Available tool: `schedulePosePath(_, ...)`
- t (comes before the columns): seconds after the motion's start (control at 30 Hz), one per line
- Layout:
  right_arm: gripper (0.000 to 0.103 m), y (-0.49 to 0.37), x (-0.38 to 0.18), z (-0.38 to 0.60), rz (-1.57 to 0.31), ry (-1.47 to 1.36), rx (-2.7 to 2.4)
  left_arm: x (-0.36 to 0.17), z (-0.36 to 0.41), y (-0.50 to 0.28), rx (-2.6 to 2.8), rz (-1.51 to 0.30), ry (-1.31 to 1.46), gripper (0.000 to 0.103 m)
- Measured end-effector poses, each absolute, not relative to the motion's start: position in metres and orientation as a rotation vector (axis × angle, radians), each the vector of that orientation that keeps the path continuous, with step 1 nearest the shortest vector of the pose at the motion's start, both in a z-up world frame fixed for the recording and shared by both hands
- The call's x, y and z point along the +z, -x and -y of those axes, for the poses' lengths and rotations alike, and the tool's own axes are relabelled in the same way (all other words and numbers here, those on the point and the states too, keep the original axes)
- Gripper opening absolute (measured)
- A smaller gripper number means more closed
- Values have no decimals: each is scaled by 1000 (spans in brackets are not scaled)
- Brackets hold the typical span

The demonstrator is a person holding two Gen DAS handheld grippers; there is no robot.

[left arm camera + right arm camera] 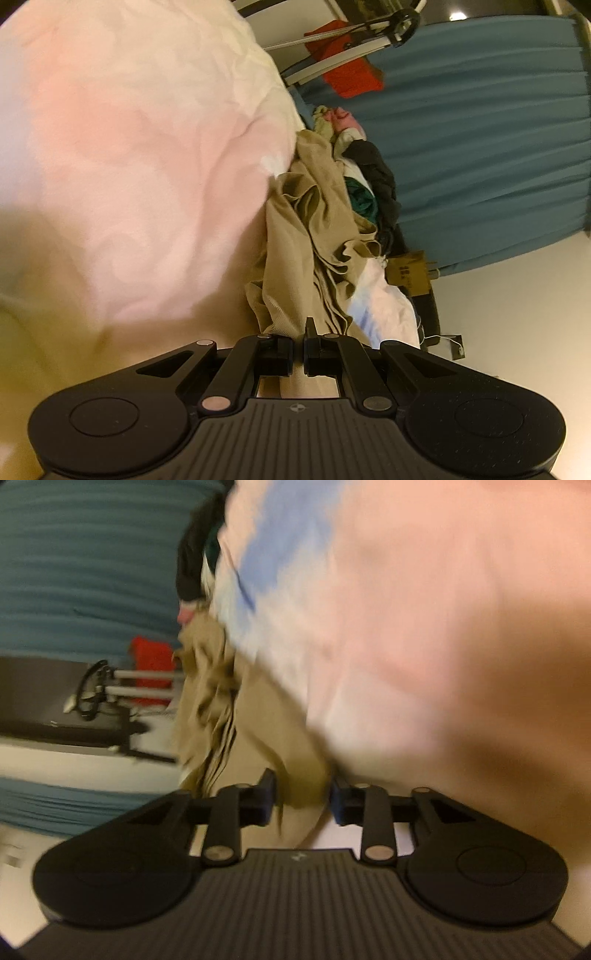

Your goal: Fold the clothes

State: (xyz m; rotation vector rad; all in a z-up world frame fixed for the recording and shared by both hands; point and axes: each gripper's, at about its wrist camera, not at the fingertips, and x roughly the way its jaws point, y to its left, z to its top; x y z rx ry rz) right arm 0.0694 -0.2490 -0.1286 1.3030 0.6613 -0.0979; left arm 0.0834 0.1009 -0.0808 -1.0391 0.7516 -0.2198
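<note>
A pale pink garment (pixel 140 177) fills most of both wrist views, blurred and very close to the cameras, and beside it a crumpled tan garment (pixel 314 236) heads a pile of mixed clothes (pixel 362 177) in front of a pleated teal curtain (pixel 487 140). The left gripper (pixel 299 354) has its jaws drawn together, pinching what looks like pale fabric just below the tan garment's lower edge. The right gripper (pixel 303 799) has its jaws apart, with a fold of the tan garment lying in the gap between them and the pink cloth hanging directly above.
</note>
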Motion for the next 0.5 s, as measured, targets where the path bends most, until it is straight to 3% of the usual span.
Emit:
schedulePosePath(0.1,12,-71,-121,253,-632,-1250,-101,-78,-99,-82,-221,-741,1010,5)
schedulePosePath(0.5,7,-16,-32,260,-407,-1023,35,-6,-100,-21,-320,-597,952,4)
